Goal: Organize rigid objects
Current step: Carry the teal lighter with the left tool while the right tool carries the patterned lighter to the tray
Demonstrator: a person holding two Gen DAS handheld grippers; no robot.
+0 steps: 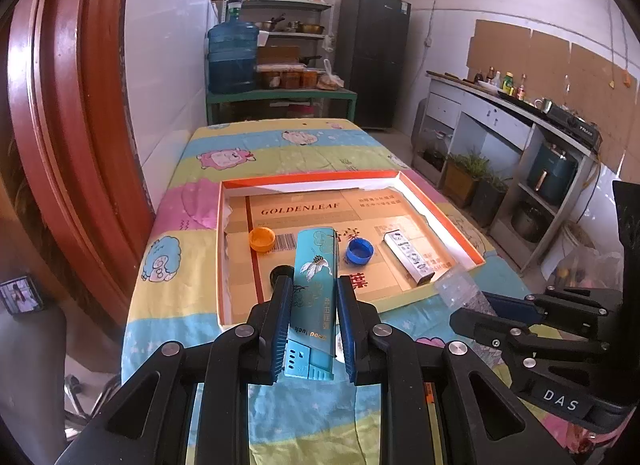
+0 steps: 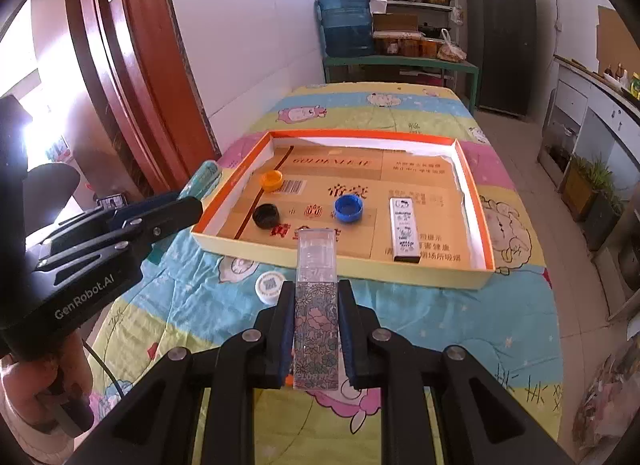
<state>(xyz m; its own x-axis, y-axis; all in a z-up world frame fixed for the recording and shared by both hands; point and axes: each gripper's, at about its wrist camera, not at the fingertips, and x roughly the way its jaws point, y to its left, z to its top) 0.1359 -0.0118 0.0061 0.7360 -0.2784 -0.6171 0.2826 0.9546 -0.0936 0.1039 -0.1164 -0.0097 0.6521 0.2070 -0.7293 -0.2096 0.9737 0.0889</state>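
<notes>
- While I hold both grippers over the near edge of the surface [image 2: 460,317], my left gripper [image 1: 312,329] has its jaws clamped on a teal lighter [image 1: 314,285], gripped near its lower half, with its top pointing forward over the tray [image 1: 440,205].
- My right gripper [image 2: 314,329] has its jaws clamped on a floral lighter [image 2: 316,305]; its clear upper end reaches just past the tray's near wall.
- The tray is a shallow orange-rimmed box lid lying on a cartoon-sheep cloth [image 2: 512,233], lined with flattened cardboard.
- Inside it lie an orange cap [image 2: 271,180] toward the far left, a black cap [image 2: 266,215] nearer, a blue cap [image 2: 349,209] near the middle, and a white lighter [image 2: 405,230] lying flat to the right, all apart from each other.
- A white cap [image 2: 270,286] rests on the cloth outside the tray, just left of my right jaws.
- From the right wrist view, my left gripper shows at the tray's left side, the teal lighter's tip poking out beside the rim.
</notes>
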